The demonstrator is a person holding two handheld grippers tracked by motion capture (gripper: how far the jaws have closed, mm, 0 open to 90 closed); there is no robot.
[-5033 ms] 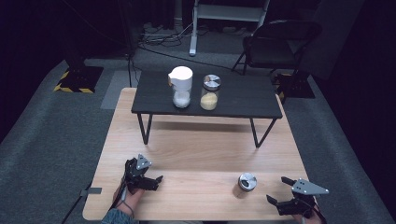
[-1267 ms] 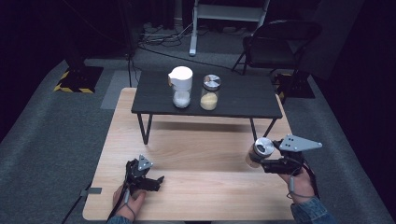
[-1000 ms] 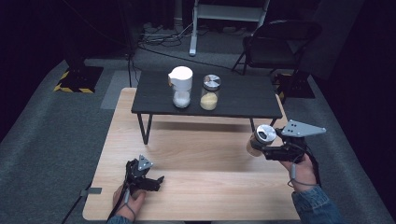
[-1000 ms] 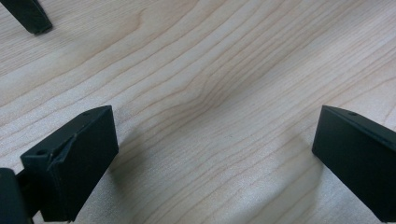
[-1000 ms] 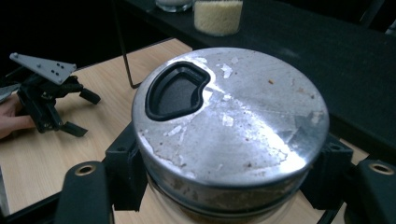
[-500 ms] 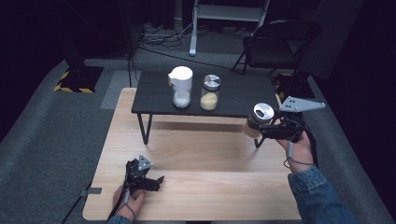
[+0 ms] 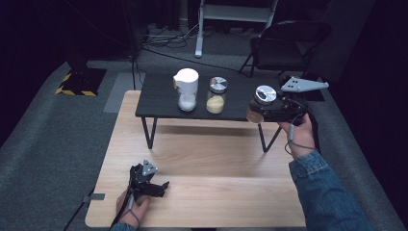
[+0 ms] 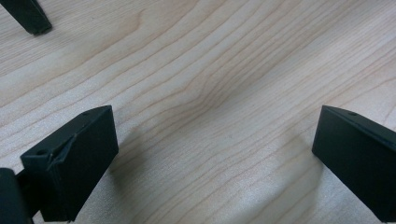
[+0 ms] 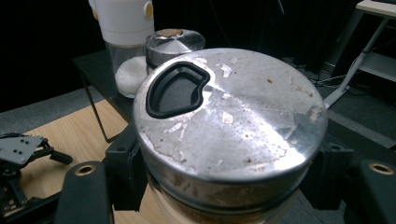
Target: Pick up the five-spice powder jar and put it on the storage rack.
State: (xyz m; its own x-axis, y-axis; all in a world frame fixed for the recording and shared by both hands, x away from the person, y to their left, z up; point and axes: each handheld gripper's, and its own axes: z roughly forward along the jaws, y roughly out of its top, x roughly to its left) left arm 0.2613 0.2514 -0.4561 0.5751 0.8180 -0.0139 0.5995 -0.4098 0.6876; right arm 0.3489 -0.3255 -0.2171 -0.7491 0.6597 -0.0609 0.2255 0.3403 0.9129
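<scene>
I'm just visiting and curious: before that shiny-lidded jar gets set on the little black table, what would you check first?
1. Grip: right claw shut on the jar, jaws on both sides in the right gripper view. Ok.
2. Jar upright: it tilts a little. Cannot tell if that matters.
3. Lid seated: looks closed, but its pour opening is uncovered. Cannot tell.
4. Landing spot: bare black table right of the yellow-filled jar. Ok.
5. Neighbours: white-topped jar stands well away. Ok.
6. Left claw open on the wooden table, out of the way. Ok.
</scene>
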